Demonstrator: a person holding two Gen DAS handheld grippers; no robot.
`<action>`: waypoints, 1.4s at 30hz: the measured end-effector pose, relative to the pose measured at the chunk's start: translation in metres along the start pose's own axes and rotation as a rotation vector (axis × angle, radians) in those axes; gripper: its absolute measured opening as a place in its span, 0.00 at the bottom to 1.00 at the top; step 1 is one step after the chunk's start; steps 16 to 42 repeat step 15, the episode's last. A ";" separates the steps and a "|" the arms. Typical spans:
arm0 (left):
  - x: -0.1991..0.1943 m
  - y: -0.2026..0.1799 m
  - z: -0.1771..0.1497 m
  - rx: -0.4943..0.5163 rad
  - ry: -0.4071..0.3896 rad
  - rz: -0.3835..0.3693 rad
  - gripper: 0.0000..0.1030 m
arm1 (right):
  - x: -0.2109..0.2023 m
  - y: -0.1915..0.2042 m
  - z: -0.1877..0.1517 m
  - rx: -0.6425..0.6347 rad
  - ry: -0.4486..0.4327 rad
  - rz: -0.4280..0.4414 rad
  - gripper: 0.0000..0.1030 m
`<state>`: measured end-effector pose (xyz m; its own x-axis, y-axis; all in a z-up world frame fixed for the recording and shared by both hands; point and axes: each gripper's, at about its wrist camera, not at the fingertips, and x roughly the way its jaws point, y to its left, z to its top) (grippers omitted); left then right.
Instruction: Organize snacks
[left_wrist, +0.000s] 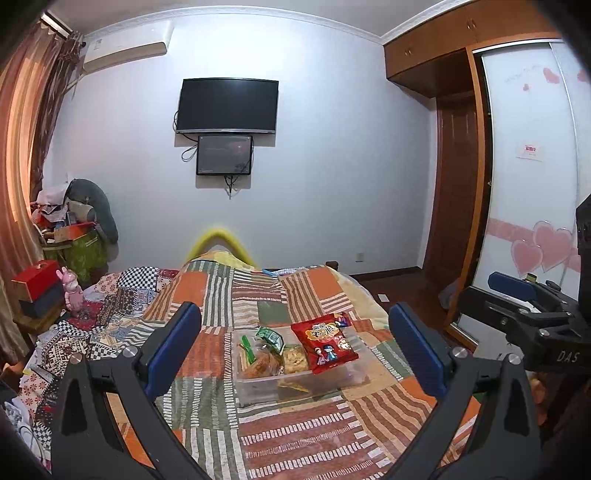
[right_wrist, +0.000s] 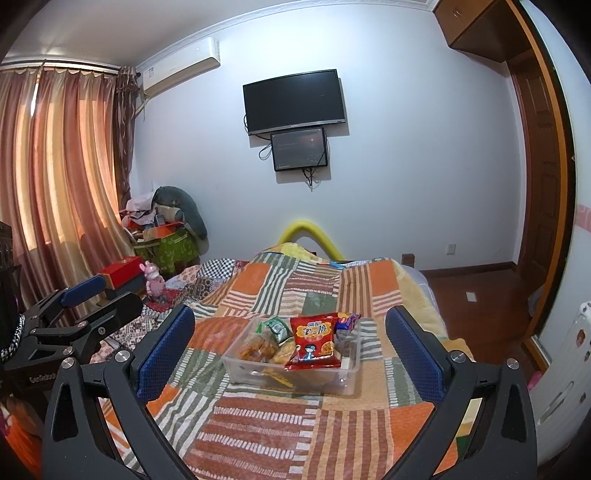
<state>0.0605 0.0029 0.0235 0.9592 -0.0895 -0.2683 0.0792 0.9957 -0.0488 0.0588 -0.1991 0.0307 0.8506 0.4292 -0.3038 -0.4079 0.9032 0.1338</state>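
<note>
A clear plastic box (left_wrist: 258, 387) (right_wrist: 236, 365) sits on the patchwork bedspread and holds several snack packs. A red snack bag (left_wrist: 325, 343) (right_wrist: 314, 343) lies on top, tilted over the box's right side. A green pack (left_wrist: 271, 338) (right_wrist: 275, 326) and orange-yellow snack packs (left_wrist: 275, 362) (right_wrist: 264, 349) lie in the left part. A small blue-purple pack (right_wrist: 349, 320) sits behind the red bag. My left gripper (left_wrist: 295, 347) is open and empty, held above the bed short of the box. My right gripper (right_wrist: 291, 347) is open and empty, also short of the box.
The bedspread (left_wrist: 295, 435) (right_wrist: 295, 424) covers the bed. My right gripper also shows at the right edge of the left wrist view (left_wrist: 517, 295); my left gripper shows at the left edge of the right wrist view (right_wrist: 85, 295). Boxes and a pink toy (left_wrist: 72, 291) stand left of the bed; a wardrobe (left_wrist: 535, 184) stands right.
</note>
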 end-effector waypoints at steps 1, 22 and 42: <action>0.000 -0.001 0.000 0.000 0.000 -0.002 1.00 | 0.000 0.000 0.001 0.001 0.000 0.000 1.00; 0.002 -0.005 -0.001 0.006 0.010 -0.008 1.00 | -0.001 0.002 0.001 0.003 0.005 0.007 1.00; 0.002 -0.005 -0.001 0.006 0.010 -0.008 1.00 | -0.001 0.002 0.001 0.003 0.005 0.007 1.00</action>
